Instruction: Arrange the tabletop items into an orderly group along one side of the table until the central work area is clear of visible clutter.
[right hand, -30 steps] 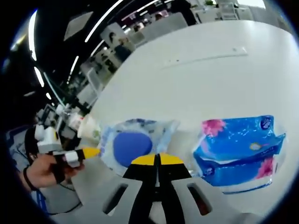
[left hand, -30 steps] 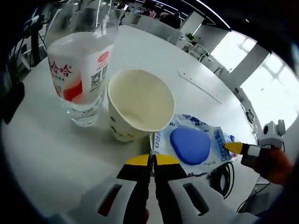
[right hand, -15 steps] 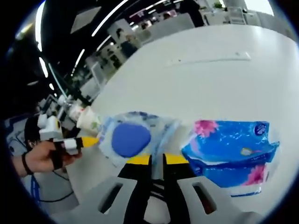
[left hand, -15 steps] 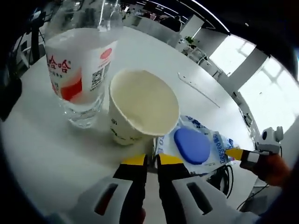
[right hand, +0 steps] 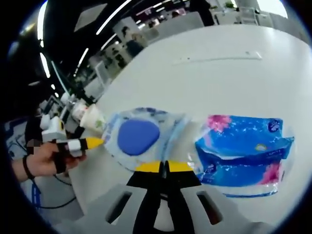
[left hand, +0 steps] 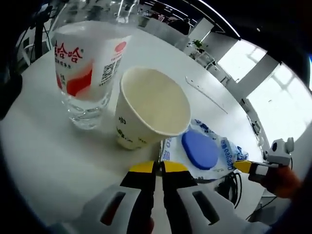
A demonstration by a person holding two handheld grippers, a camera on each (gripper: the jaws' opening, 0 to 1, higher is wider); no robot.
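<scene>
A clear water bottle [left hand: 87, 63] with a red and white label stands at the top left of the left gripper view. A cream paper cup [left hand: 151, 107] stands upright next to it. Beyond the cup lies a wet-wipes pack [left hand: 204, 151] with a blue lid. My left gripper [left hand: 158, 168] is shut just short of the pack's near corner, with nothing seen between its jaws. The right gripper [left hand: 243, 166] meets the pack's far edge. In the right gripper view my right gripper [right hand: 164, 167] is shut between the wipes pack [right hand: 139, 136] and a blue tissue pack [right hand: 243, 151]. The left gripper [right hand: 90, 143] touches the wipes pack's left edge.
The round white table [right hand: 229, 73] stretches away bare behind the packs, with a thin seam line across it. A black cable [left hand: 229, 183] hangs off the table edge near the wipes pack. Office desks and chairs stand in the background.
Both pairs of jaws stood slightly apart half a second ago and are together again now. The views shifted a little; the cup, bottle and packs stay where they were.
</scene>
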